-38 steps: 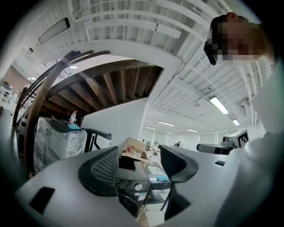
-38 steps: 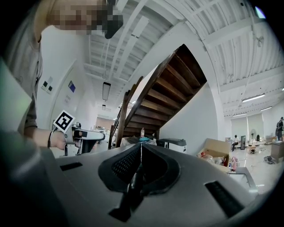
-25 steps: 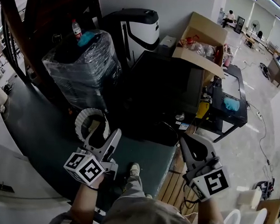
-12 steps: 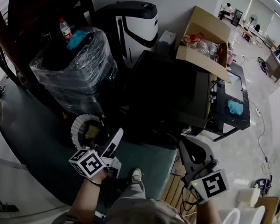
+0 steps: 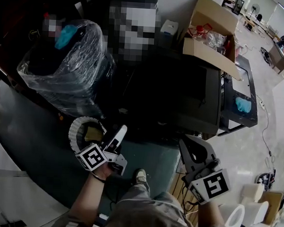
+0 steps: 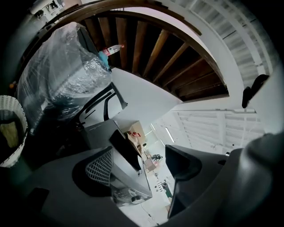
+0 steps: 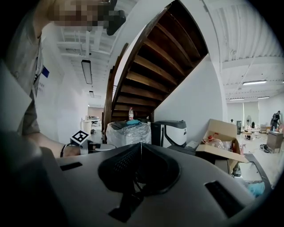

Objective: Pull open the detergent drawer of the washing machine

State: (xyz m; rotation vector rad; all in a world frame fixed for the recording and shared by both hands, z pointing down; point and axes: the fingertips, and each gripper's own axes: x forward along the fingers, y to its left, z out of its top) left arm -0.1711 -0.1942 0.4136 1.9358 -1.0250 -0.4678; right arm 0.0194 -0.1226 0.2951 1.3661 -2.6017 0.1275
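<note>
Left claw (image 6: 142, 155) has just been opening wide, empty, right claw (image 7: 141, 146) clamped on nothing, near the black boxy machine (image 5: 177, 89): drawer unseen, a grab could miss.

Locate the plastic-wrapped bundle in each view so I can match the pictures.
Head view: the plastic-wrapped bundle is at upper left, against the dark stairs.
Left gripper view: upper left, shown tilted, under the wooden stair.
Right gripper view: centre, at the foot of the staircase.
Shared landmark: the open cardboard box, to the bundle's right in all three.
</note>
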